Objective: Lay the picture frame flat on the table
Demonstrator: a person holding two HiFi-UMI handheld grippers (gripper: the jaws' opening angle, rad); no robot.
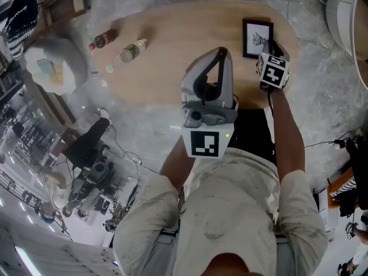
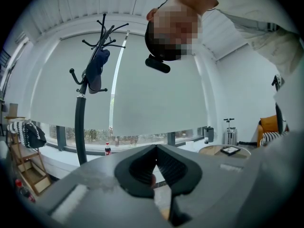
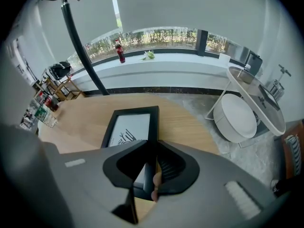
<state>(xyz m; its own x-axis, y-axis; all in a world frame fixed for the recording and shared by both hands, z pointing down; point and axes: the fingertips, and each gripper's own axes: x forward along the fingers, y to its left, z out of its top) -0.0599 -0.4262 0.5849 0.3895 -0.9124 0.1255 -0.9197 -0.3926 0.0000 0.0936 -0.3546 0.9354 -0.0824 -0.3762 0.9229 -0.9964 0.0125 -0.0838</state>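
The black picture frame (image 1: 257, 38) with a white print lies far right on the oval wooden table (image 1: 172, 45). In the right gripper view the picture frame (image 3: 130, 127) looks nearly flat on the wood. My right gripper (image 3: 155, 144) is shut on its near right edge, and in the head view this right gripper (image 1: 269, 59) points steeply down at the frame's near corner. My left gripper (image 1: 220, 53) hovers over the table's near edge, pointing level. In its own view the left gripper (image 2: 156, 146) is shut, with nothing between its jaws.
A cola bottle (image 1: 104, 39) and a clear water bottle (image 1: 132, 50) lie on the table's left part. A white round tub (image 3: 237, 118) stands on the floor at the right, beside a side table (image 3: 259, 96). A coat stand's pole (image 3: 80, 51) rises beyond the table.
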